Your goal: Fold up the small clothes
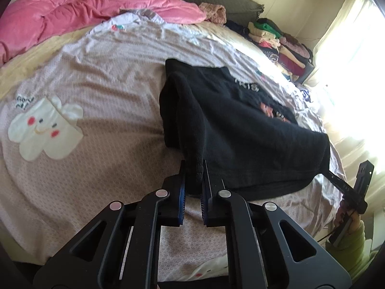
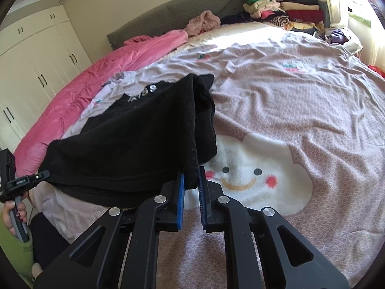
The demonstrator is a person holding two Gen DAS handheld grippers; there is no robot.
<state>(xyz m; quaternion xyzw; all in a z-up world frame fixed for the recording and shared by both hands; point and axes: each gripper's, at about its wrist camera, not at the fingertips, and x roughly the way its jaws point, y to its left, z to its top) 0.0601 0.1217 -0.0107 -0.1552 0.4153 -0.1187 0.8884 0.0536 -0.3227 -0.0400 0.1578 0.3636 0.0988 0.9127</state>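
A small black sweater [image 1: 240, 130] with light letters and a pink print lies on the pink patterned bedsheet [image 1: 108, 77]. My left gripper [image 1: 195, 168] is shut on its near left bottom corner and lifts that edge. My right gripper [image 2: 191, 171] is shut on the other bottom corner of the black sweater [image 2: 125, 139], also raised off the bed. The hem hangs stretched between the two grippers. The right gripper also shows in the left wrist view [image 1: 330, 174], and the left gripper shows in the right wrist view [image 2: 44, 174].
A pink duvet [image 1: 79, 7] is bunched along the far side of the bed. Stacks of folded clothes [image 2: 284, 7] sit at the head by a bright window. A grey headboard [image 2: 173, 14] and white wardrobes [image 2: 36, 55] stand behind. Cloud-face prints [image 2: 252, 173] mark the sheet.
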